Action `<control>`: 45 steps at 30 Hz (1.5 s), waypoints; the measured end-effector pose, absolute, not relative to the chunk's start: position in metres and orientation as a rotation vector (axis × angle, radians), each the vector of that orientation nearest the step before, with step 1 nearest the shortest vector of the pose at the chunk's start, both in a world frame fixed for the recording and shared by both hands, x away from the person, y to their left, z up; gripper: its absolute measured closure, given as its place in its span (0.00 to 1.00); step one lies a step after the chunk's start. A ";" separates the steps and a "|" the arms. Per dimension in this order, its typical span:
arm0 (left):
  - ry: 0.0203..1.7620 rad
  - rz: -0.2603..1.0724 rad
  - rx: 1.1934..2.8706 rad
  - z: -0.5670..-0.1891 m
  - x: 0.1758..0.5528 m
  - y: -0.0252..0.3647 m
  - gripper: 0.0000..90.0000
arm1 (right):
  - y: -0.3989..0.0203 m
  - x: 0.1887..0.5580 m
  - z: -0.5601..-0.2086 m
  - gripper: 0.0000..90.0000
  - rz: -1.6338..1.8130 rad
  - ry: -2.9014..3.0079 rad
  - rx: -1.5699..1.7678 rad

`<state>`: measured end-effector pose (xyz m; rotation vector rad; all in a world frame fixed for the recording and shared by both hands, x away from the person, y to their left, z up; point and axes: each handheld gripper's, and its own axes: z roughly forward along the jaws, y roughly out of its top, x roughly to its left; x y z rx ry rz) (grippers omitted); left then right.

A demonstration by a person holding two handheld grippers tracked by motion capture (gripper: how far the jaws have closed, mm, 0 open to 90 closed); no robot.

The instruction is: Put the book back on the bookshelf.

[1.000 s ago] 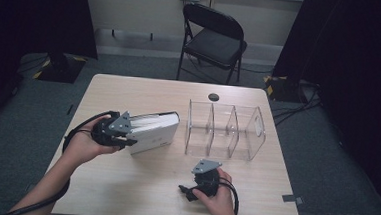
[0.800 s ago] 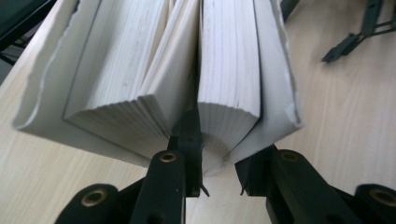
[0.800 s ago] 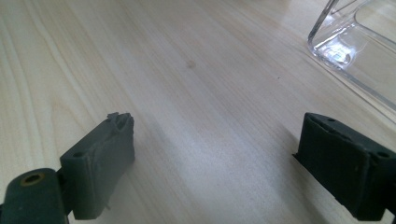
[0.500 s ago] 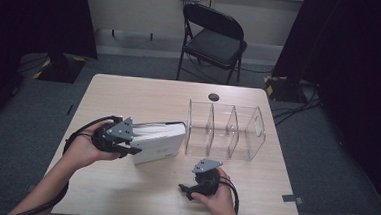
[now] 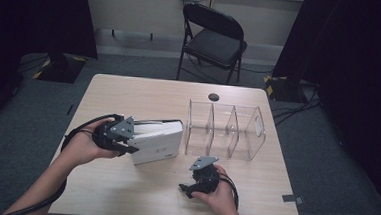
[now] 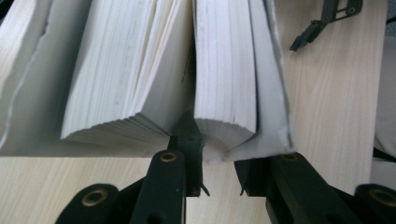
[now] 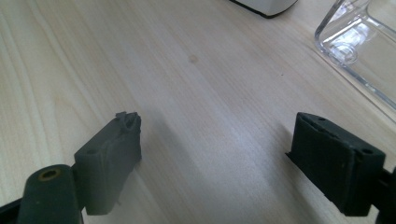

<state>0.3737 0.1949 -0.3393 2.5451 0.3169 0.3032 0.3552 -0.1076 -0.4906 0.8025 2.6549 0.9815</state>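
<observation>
While the left gripper (image 5: 126,139) clamps a wad of pages and the back cover at the fore edge of the white book (image 5: 157,140), the volume lies lifted off the table (image 5: 123,193) at that end, just beside the clear divided organiser (image 5: 224,129); in the left gripper view one jaw sits wedged between two blocks of pages (image 6: 140,70) and the other presses the outer cover, so the grip takes in only part of the book; the looser block fans away to the side. The right gripper (image 5: 201,181) rests low on the table near the person's edge, jaws spread with nothing but bare wood between them, though they have just been closing a little; the organiser's corner (image 7: 359,51) shows ahead of it.

The risks, as I judge them: the unheld pages could flop open as the book is tipped upright, shifting its weight and twisting it out of the jaws; a grip on paper alone may slide, since the sheets can shear against one another; a splayed book would be too wide for a compartment and could catch on a divider or shove the light plastic organiser across the table; the idle right gripper, standing apart, is not placed to steady either thing; the pinched pages may crease or tear.
</observation>
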 end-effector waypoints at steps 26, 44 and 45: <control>0.346 0.325 2.589 -0.333 0.376 0.204 0.81 | -0.096 0.363 -0.472 0.19 0.947 2.762 0.759; 0.433 0.355 2.545 -0.330 0.378 0.210 0.74 | -0.082 0.378 -0.437 0.20 0.946 2.772 0.677; 0.433 0.355 2.545 -0.330 0.378 0.210 0.73 | -0.082 0.378 -0.437 0.20 0.946 2.772 0.677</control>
